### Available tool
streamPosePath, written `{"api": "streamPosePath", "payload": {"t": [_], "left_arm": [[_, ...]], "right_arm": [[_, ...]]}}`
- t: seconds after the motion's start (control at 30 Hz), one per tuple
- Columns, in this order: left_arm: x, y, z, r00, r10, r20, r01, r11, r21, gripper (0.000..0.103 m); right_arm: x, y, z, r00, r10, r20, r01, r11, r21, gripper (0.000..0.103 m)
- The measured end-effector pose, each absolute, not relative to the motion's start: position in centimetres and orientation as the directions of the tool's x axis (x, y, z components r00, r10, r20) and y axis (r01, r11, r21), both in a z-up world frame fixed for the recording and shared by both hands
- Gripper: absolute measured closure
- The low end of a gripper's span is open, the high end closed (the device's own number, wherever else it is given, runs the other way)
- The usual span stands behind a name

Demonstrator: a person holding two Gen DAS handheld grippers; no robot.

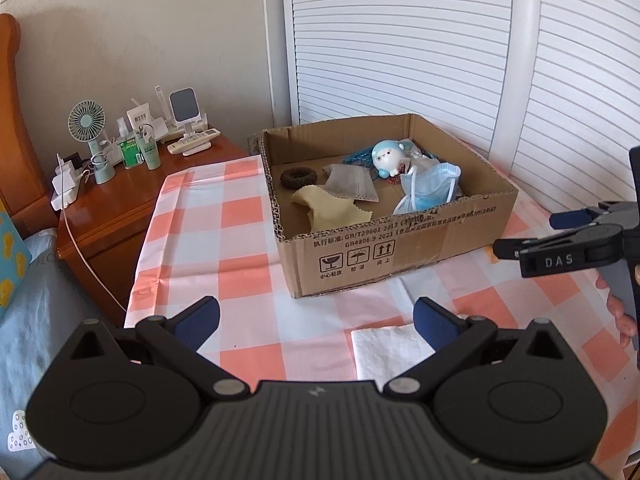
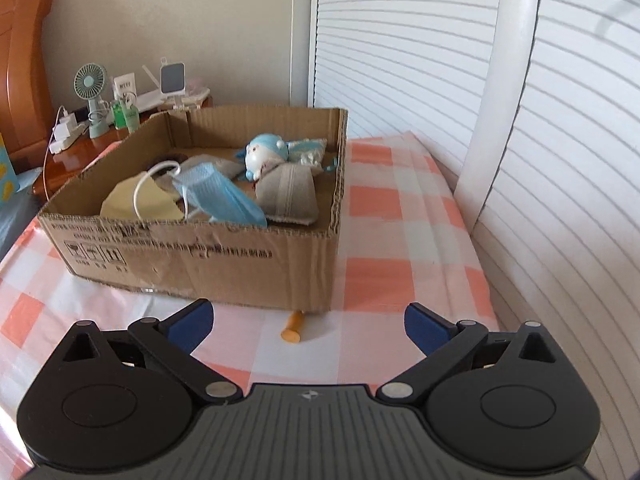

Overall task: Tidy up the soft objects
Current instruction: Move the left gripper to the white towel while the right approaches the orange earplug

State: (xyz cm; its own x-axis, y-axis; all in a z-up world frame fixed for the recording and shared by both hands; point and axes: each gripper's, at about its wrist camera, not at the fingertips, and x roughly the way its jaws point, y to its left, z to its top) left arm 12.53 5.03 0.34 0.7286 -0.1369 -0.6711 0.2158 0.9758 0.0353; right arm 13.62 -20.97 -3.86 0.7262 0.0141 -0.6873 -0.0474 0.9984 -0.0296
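The folded white square cloth [image 1: 390,350] lies flat on the pink-white checked tablecloth [image 1: 240,216], just in front of the left gripper [image 1: 316,320], touching near its right finger, so the left is nearer. It lies before the brown cardboard box [image 1: 400,248] w/ soft items. Cloth looks thin, limp. Left gripper is spread wide, empty; right gripper [image 2: 308,326] also spread, empty, facing the box.

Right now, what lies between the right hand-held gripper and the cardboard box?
In the right wrist view, a small orange cylinder lies on the checked cloth between the open right hand-held gripper and the cardboard box.
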Motion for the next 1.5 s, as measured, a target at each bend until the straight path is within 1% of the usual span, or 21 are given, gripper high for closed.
{"api": "streamPosePath", "payload": {"t": [0.13, 0.37, 0.47, 0.77, 0.93, 1.2, 1.37, 1.5], "left_arm": [[12.8, 4.9, -0.1, 0.717, -0.135, -0.683, 0.215, 0.976, 0.033, 0.001], [13.2, 4.9, -0.8, 0.699, -0.129, -0.703, 0.208, 0.978, 0.028, 0.001], [13.3, 5.0, -1.0, 0.694, -0.124, -0.709, 0.204, 0.979, 0.028, 0.001], [13.4, 5.1, -1.3, 0.683, -0.137, -0.717, 0.205, 0.979, 0.009, 0.001], [13.1, 4.9, -1.2, 0.684, -0.142, -0.716, 0.212, 0.977, 0.009, 0.001], [12.7, 4.2, -1.2, 0.679, -0.15, -0.718, 0.228, 0.974, 0.012, 0.001], [12.8, 3.6, -1.8, 0.656, -0.169, -0.736, 0.247, 0.969, -0.002, 0.001], [13.1, 3.0, -2.7, 0.612, -0.201, -0.765, 0.276, 0.961, -0.031, 0.001]], "right_arm": [[13.5, -20.8, -5.5, 0.702, 0.056, -0.71, -0.077, 0.997, 0.003, 0.0], [14.5, -19.7, -6.9, 0.68, 0.178, -0.712, -0.171, 0.982, 0.082, 0.0], [15.3, -19.2, -7.2, 0.667, 0.195, -0.719, -0.183, 0.978, 0.095, 0.0], [15.3, -17.9, -7.0, 0.645, 0.274, -0.713, -0.253, 0.957, 0.14, 0.0], [14.7, -17.7, -6.4, 0.605, 0.355, -0.713, -0.3, 0.931, 0.21, 0.0], [12.8, -18.4, -5.6, 0.639, 0.318, -0.7, -0.272, 0.945, 0.181, 0.0], [11.3, -19.3, -5.7, 0.689, 0.128, -0.714, -0.167, 0.986, 0.016, 0.0], [10.3, -19.9, -6.3, 0.688, 0.028, -0.725, -0.12, 0.99, -0.076, 0.0]]}}
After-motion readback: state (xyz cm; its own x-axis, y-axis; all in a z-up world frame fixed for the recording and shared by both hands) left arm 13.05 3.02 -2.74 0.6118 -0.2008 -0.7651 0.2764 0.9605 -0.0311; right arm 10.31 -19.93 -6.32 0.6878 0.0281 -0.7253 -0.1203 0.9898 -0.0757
